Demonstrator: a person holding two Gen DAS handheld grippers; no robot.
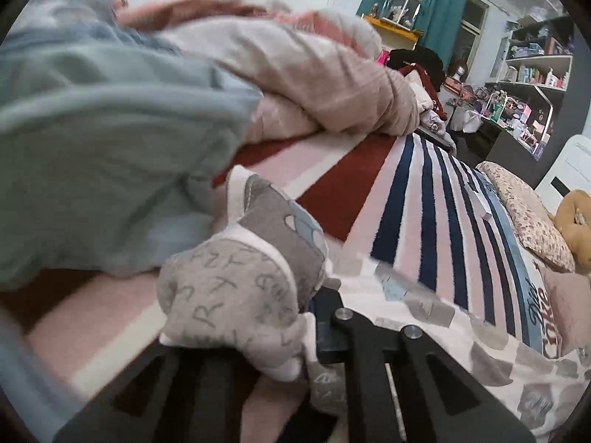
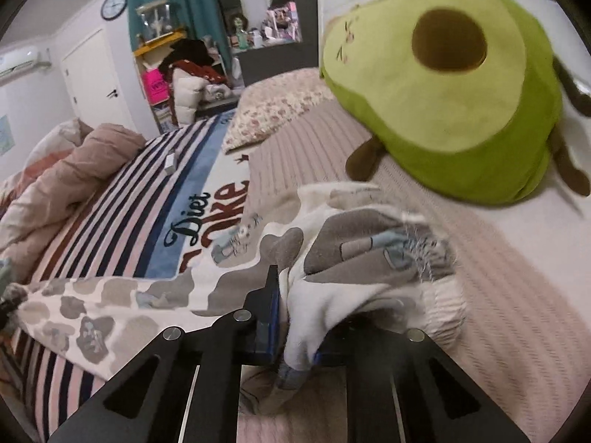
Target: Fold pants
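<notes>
The pants are white fleece with grey patches and small blue cartoon prints. They lie stretched across the striped blanket between my two grippers. My left gripper (image 1: 306,336) is shut on one bunched end of the pants (image 1: 236,295), where grey letter-print fabric bulges over the fingers. My right gripper (image 2: 291,317) is shut on the other bunched end of the pants (image 2: 354,254), and the rest of the cloth trails to the left (image 2: 110,306) over the bed. Most of each finger is hidden under cloth.
A pale blue garment (image 1: 92,140) and a beige quilt heap (image 1: 314,74) lie close on the left. A green avocado plush (image 2: 454,85) sits on the ribbed pink cover at right. A floral pillow (image 2: 273,107) and a small white box (image 2: 170,162) lie further back.
</notes>
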